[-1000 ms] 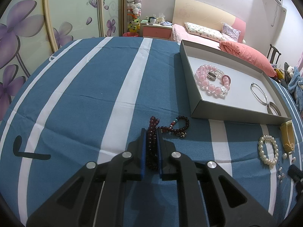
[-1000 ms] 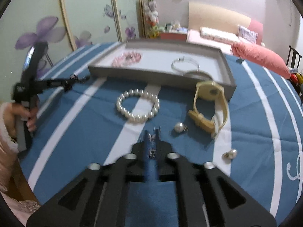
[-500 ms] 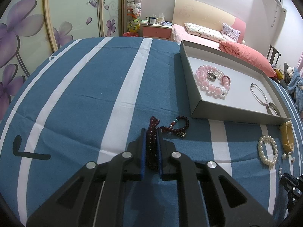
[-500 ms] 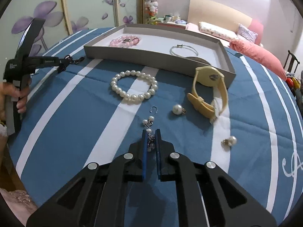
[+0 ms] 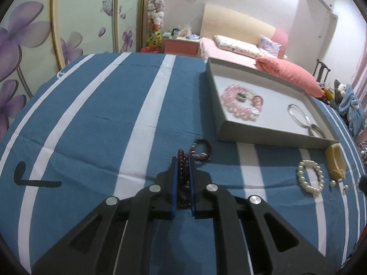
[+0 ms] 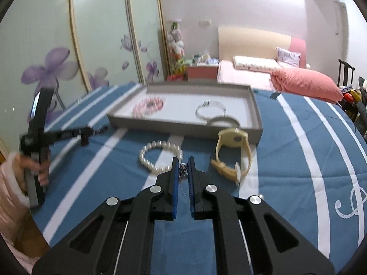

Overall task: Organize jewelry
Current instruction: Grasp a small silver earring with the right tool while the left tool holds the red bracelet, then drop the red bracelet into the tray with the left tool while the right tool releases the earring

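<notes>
Bracelet [image 5: 182, 178] pinched between left fingers [image 5: 173, 181]; earring [image 6: 182, 171] pinched between right fingers [image 6: 175, 178].

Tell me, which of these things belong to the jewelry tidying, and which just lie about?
Job: gray tray, pink bracelet, pearl bracelet, yellow watch, dark beads in the left gripper, dangly earring in the right gripper.

Lying about: pink pillow, nightstand.

The right tool [image 6: 183, 171] has lifted the dangling earring [image 6: 182, 170] off the cloth — toward the tray [image 6: 183, 127].
</notes>
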